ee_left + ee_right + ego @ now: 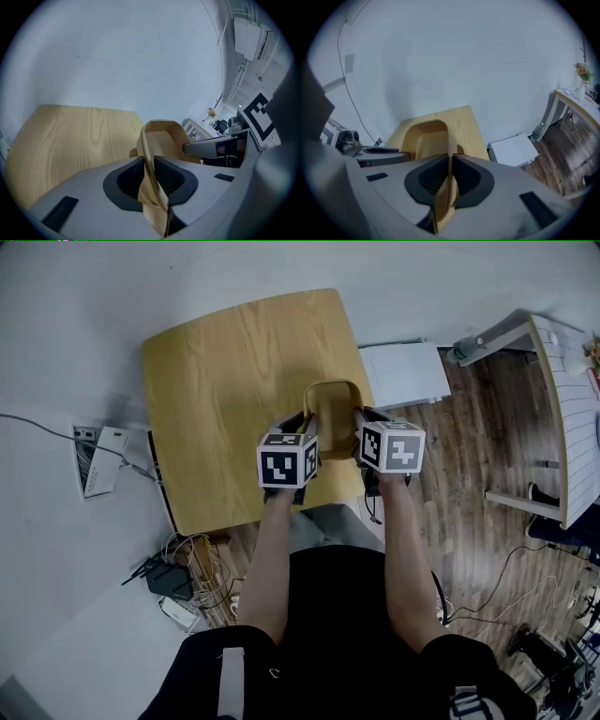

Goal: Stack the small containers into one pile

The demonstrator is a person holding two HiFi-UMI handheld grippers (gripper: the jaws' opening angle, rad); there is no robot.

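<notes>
The tan container (pixel 334 411) hangs at frame centre above the table (pixel 225 371), long axis running up-frame, left gripper (pixel 149 174) clamped on its left wall and right gripper (pixel 450 174) clamped on its right wall

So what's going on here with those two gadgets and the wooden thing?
A person holds a pair of tongs in each hand. The left tongs and the right tongs each pinch an opposite side wall of a small wooden container, above the near part of the wooden table. I can't tell whether the container rests on the table or is lifted, nor whether others are nested inside it.
</notes>
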